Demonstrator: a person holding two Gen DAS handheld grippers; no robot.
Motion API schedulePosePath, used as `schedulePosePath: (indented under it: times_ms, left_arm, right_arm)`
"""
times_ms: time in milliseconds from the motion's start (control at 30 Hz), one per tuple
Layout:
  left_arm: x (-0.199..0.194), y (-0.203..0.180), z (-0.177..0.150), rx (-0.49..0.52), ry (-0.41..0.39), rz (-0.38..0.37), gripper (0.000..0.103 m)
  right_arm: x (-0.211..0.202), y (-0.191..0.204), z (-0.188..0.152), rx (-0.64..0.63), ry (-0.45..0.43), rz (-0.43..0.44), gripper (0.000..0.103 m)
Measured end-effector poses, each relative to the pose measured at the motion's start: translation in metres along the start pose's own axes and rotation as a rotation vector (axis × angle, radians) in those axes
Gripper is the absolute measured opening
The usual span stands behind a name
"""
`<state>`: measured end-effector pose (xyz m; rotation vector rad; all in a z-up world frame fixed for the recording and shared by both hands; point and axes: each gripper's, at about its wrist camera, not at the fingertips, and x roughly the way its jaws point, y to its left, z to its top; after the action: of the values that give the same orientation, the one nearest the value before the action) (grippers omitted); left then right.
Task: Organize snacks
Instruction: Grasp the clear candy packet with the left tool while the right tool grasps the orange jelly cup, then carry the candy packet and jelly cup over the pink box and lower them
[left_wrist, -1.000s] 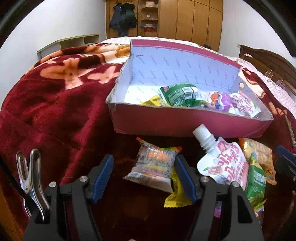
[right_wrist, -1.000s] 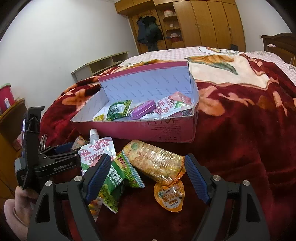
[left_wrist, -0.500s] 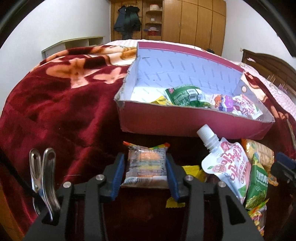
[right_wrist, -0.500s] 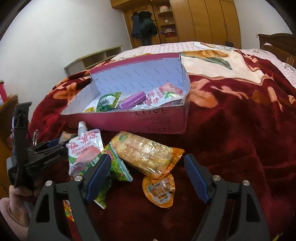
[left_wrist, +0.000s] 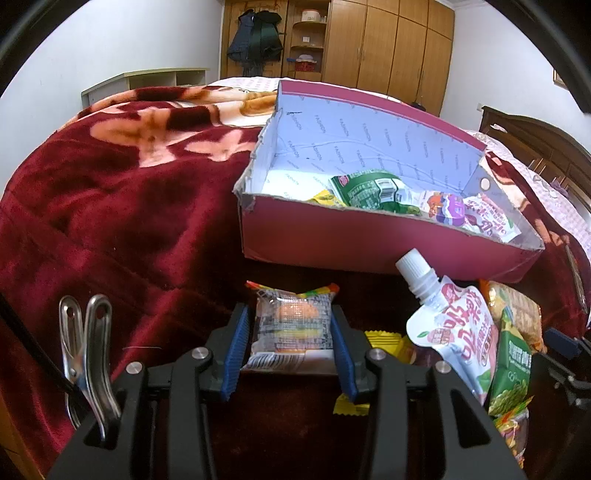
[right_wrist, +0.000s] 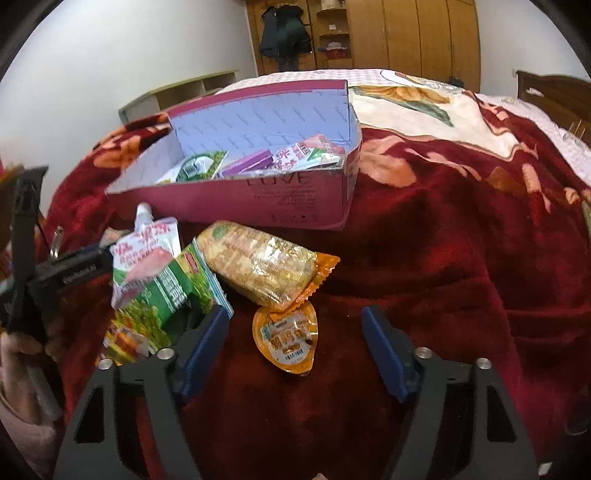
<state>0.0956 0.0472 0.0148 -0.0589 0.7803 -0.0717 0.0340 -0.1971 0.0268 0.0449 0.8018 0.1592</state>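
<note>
While the left wrist view shows the left gripper (left_wrist: 288, 345) clamped on one clear cake packet (left_wrist: 291, 328) at 6 o'clock below the red box (left_wrist: 369, 240), the right wrist view hides that packet. Only the right view shows one orange jelly cup (right_wrist: 286, 339) between the closing jaws of the right gripper (right_wrist: 295, 349), whose pads stand clear of it. Both views show one spouted pouch (left_wrist: 458, 332), one green bag (right_wrist: 166, 291) and one cracker pack (right_wrist: 258, 262) on the red blanket (left_wrist: 110, 221).
</note>
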Motion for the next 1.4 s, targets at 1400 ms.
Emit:
schedulePosePath:
  times_ms: [1400]
  left_arm:
    - [-0.026,0.003,-0.003,-0.034,-0.039,-0.052,0.041]
  right_arm:
    - [-0.021,0.026,-0.019,-0.028,-0.03,0.07,0.04]
